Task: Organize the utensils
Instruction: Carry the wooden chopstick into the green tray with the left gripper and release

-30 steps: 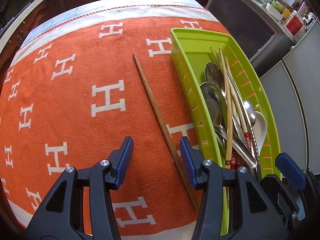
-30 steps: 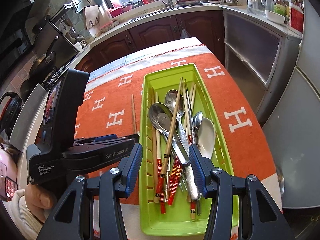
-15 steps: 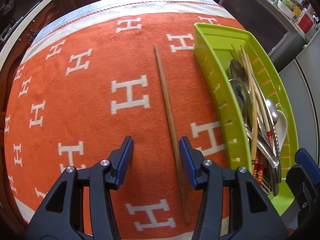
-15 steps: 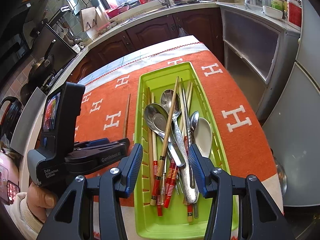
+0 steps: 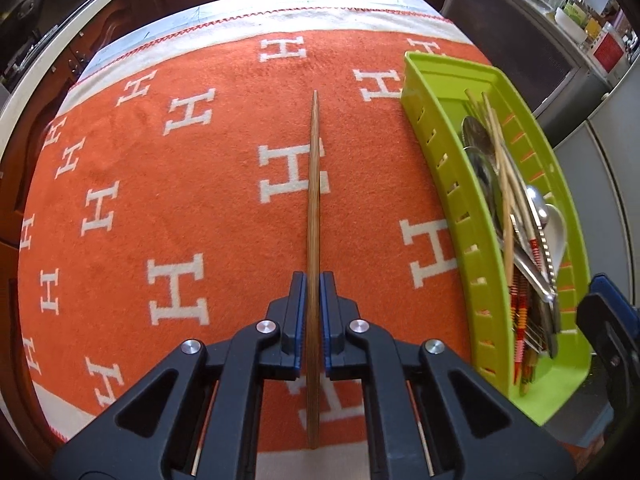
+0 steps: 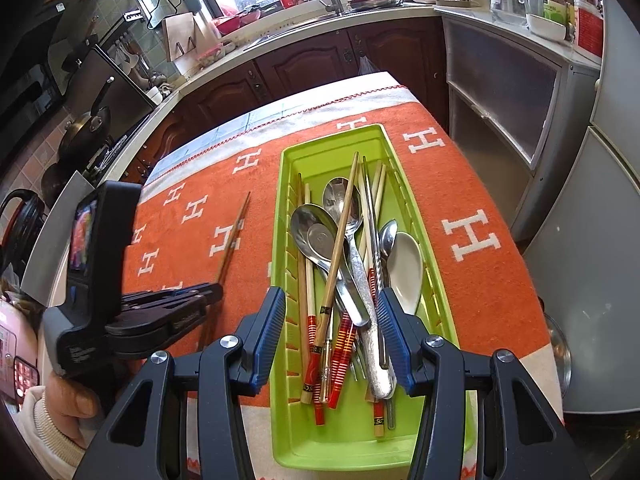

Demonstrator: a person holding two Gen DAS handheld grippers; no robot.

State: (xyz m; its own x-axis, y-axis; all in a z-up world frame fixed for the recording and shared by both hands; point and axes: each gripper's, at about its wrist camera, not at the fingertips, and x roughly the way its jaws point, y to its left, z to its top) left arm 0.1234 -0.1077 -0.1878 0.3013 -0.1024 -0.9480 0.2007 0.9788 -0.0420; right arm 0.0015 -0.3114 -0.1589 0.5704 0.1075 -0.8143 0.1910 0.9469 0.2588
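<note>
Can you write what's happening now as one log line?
left gripper: shut on chopstick | right gripper: open over tray | cloth

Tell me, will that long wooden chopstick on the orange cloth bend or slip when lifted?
Probably stays stiff: the chopstick looks like straight solid wood. It may pivot or droop, since the left tongs pinch it near one end. It is thin, so likely light.

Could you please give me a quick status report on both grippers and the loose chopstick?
Left gripper just closed, shut on wooden chopstick. Right gripper open, empty, above green tray. Nothing in the way.
</note>
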